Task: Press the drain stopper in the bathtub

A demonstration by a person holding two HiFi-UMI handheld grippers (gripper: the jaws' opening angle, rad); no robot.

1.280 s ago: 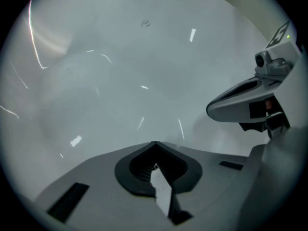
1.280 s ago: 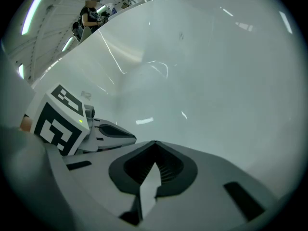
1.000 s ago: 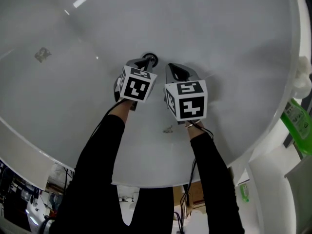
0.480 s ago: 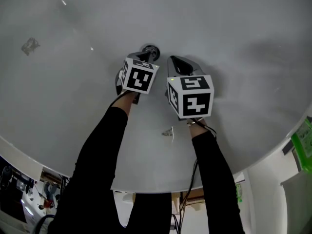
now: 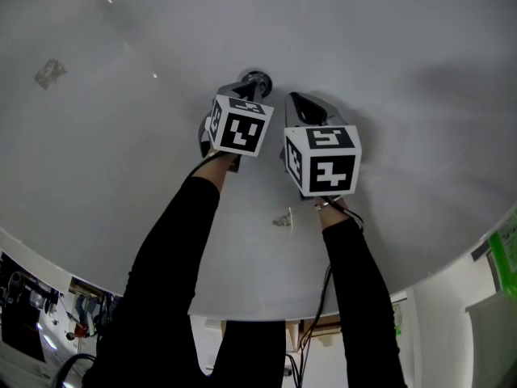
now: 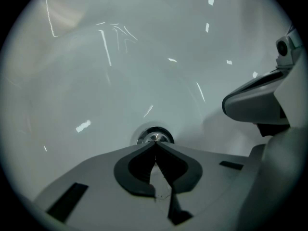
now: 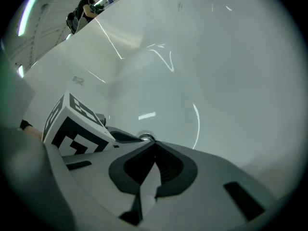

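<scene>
The chrome drain stopper [image 5: 257,81] sits in the floor of the white bathtub [image 5: 121,136]. My left gripper [image 5: 246,88] is shut, its closed tips at the stopper's near edge; whether they touch it I cannot tell. In the left gripper view the stopper [image 6: 154,135] shows just past the closed left gripper [image 6: 155,142]. My right gripper [image 5: 296,100] is shut on nothing, hovering just right of the stopper. In the right gripper view the right gripper [image 7: 154,142] points over the tub floor, with the stopper [image 7: 146,138] peeking beside the left gripper's marker cube [image 7: 72,126].
A small scrap [image 5: 281,219] lies on the tub floor between my forearms, and a faint mark [image 5: 48,73] shows at far left. The tub rim [image 5: 48,257] curves along the bottom left. A green bottle [image 5: 506,253] stands outside the tub at the right. A person [image 7: 89,4] stands far off.
Both grippers have stayed together by the stopper while the view shifted; the left gripper's tips have stayed at the stopper's near edge. Both jaws stay shut.
</scene>
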